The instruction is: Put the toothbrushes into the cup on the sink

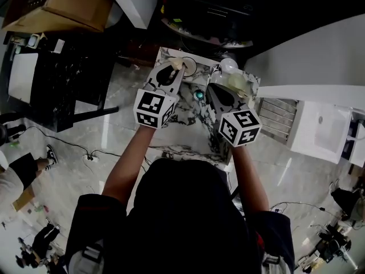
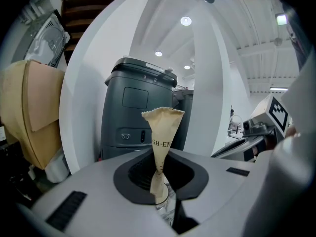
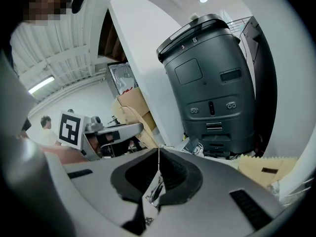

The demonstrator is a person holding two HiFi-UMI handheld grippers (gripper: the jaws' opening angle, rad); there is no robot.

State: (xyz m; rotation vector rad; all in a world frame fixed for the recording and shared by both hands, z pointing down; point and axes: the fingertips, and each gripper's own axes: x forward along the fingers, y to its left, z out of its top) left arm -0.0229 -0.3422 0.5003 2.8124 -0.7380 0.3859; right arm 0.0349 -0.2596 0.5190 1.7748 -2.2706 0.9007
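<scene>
Over the marble tabletop [image 1: 188, 131]: you hold both tools above its far end, your arms reaching up from 6 o'clock.
Left tool [image 1: 174, 67]: at about 11 o'clock on the tabletop. In the left gripper view [image 2: 162, 197] its jaws are nearly together, pinching a wrapped toothbrush [image 2: 162, 135].
Wrapped toothbrush: a cream paper sleeve with a crimped top edge and some print on it. It stands upright out of the jaws, and clear film shows at its lower end. From your head view, a cream tip [image 1: 178, 64] pokes past the tool's nose.
Right tool [image 1: 227, 80]: at about 1 o'clock. In the right gripper view [image 3: 156, 189] its jaws are clamped on a thin packet [image 3: 157, 179].
Thin packet: seen edge-on, so only a pale line and a bit of printed film show. I cannot tell what is inside it.
Cup [image 1: 190, 66]: a round white rim at 12 o'clock on the tabletop, just beside the left tool's tip.
Between the tools: a small teal thing [image 1: 198, 95] lies on the marble.
Near the right tool's tip: a white rounded object [image 1: 228, 65].
Ahead of both tools: a dark grey unit [image 2: 139, 117] with buttons on its front.
Far left, 10 o'clock: a cardboard box [image 1: 77, 3].
</scene>
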